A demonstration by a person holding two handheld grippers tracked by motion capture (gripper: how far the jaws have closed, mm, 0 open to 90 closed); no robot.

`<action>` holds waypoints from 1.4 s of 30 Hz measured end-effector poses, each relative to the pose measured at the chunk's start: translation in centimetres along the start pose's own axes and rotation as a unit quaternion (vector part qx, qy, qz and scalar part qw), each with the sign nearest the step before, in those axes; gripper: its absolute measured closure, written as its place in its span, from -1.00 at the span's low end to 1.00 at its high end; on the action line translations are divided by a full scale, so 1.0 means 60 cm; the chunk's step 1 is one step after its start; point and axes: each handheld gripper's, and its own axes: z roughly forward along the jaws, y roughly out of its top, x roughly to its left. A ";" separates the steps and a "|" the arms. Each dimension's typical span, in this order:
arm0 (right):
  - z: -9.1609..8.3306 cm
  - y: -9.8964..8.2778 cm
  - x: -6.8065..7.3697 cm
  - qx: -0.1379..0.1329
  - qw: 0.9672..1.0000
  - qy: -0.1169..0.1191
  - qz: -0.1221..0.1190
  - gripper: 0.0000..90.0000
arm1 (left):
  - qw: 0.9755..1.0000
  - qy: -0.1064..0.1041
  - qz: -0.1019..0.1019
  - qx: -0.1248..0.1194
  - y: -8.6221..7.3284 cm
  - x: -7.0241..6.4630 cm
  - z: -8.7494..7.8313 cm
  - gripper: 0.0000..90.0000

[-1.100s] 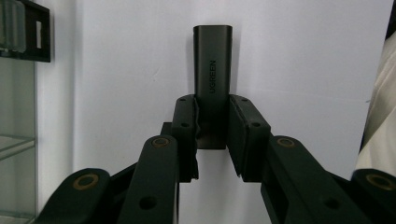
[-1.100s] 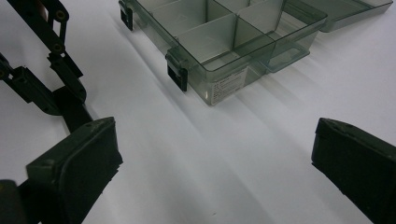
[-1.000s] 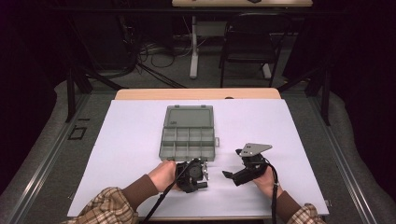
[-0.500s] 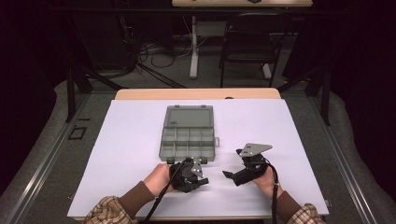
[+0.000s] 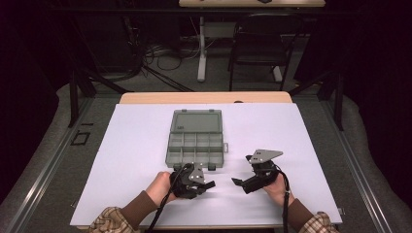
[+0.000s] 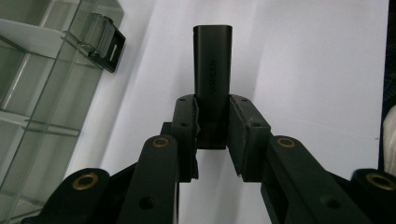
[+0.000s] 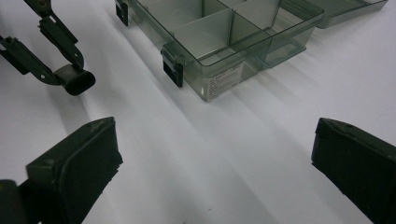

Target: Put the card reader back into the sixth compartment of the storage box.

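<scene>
My left gripper point(image 6: 212, 122) is shut on a black oblong block point(image 6: 212, 60) with rounded edges and faint lettering; the block sticks out forward past the pads. In the high view the left gripper point(image 5: 206, 185) lies low over the white sheet, just in front of the organizer box's near edge, pointing right. My right gripper point(image 5: 242, 172) faces it from the right, and its jaws stand wide open with nothing between them point(image 7: 219, 140). The right gripper view also shows the block's end point(image 7: 74, 80) in the other gripper at top left.
A clear grey organizer box point(image 5: 197, 145) with several compartments sits mid-table, its lid point(image 5: 198, 121) folded back flat. Black latches point(image 7: 173, 70) hang on its near wall. A white sheet point(image 5: 121, 160) covers the table. A chair and cables stand beyond the far edge.
The left hand has shifted a little to the left with the black block still in its jaws. The right hand has kept still.
</scene>
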 end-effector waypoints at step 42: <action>0.005 0.000 -0.001 0.003 1.000 -0.002 -0.004 -1.00 | 0.995 0.046 -0.047 -0.076 -0.019 0.014 -0.024 0.64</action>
